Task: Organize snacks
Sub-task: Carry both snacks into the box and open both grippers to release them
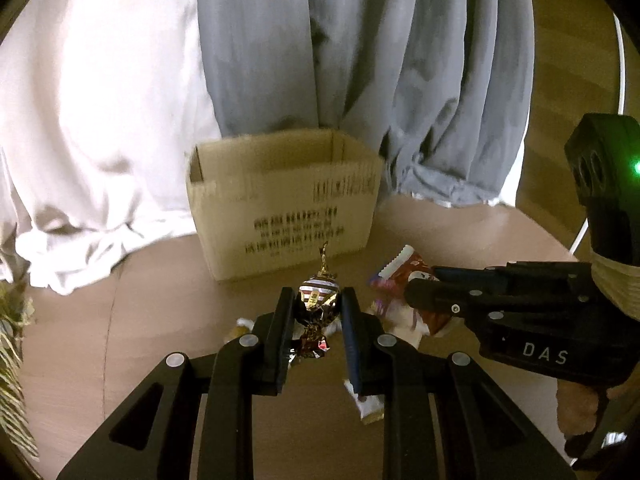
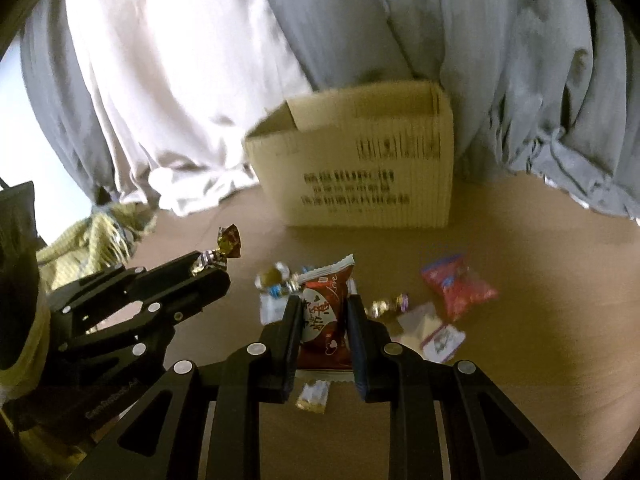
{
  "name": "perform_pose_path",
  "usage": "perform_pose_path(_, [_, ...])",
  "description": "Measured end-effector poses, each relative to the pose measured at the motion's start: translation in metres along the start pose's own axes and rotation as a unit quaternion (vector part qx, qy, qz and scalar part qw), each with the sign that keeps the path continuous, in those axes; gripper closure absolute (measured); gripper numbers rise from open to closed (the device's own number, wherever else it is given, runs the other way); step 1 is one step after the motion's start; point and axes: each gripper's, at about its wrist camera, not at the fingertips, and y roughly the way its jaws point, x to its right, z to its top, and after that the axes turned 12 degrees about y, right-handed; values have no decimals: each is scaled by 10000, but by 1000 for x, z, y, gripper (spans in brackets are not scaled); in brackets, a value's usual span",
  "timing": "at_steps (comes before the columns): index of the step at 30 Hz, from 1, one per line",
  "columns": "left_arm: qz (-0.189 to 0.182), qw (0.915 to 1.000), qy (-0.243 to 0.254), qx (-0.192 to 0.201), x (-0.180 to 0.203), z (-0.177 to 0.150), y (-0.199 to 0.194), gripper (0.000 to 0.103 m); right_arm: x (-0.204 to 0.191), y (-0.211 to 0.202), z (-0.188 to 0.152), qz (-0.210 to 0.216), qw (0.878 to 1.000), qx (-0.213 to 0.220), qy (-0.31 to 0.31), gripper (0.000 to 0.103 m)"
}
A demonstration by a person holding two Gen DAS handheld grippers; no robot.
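Observation:
My left gripper (image 1: pixel 316 304) is shut on a striped foil-wrapped candy (image 1: pixel 318 298), held above the table; it also shows in the right wrist view (image 2: pixel 212 264) with the candy (image 2: pixel 224 250) at its tips. My right gripper (image 2: pixel 324 312) is shut on a dark red snack packet (image 2: pixel 326 316); in the left wrist view it (image 1: pixel 416 292) reaches in from the right with the packet (image 1: pixel 404 272). An open cardboard box (image 1: pixel 280 208) stands behind, also in the right wrist view (image 2: pixel 360 176).
Loose snacks lie on the brown table (image 2: pixel 520 352): a red bag (image 2: pixel 460 286), a white packet (image 2: pixel 434 338), small wrapped candies (image 2: pixel 388 304), a small sachet (image 2: pixel 314 396). Grey and white curtains (image 1: pixel 360 60) hang behind the box. A yellow fringed cloth (image 2: pixel 92 244) lies left.

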Motion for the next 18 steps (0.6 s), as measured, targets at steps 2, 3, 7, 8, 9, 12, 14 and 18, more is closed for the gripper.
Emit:
perform_pose_path(2, [17, 9999, -10, 122, -2, 10, -5, 80, -3, -9, 8, 57, 9998, 183, -18, 79])
perform_pose_path(3, [34, 9998, -9, 184, -3, 14, -7, 80, -5, -12, 12, 86, 9996, 267, -23, 79])
perform_pose_path(7, [186, 9988, 48, 454, -6, 33, -15, 80, -12, -24, 27, 188, 9981, 588, -51, 79])
perform_pose_path(8, [226, 9984, 64, 513, -7, 37, -16, 80, -13, -28, 32, 212, 9974, 683, -58, 79])
perform_pose_path(9, [271, 9978, 90, 594, -7, 42, -18, 80, -15, -31, 36, 237, 9968, 763, -60, 79])
perform_pose_path(12, [447, 9957, 193, 784, -8, 54, -22, 80, -18, -37, 48, 268, 9947, 986, -82, 79])
perform_pose_path(14, [515, 9944, 232, 897, -9, 61, -25, 80, -20, -41, 56, 280, 9932, 1127, -89, 79])
perform_pose_path(18, [656, 9916, 270, 1082, -14, 78, -27, 80, -22, -48, 72, 289, 9897, 1394, -152, 79])
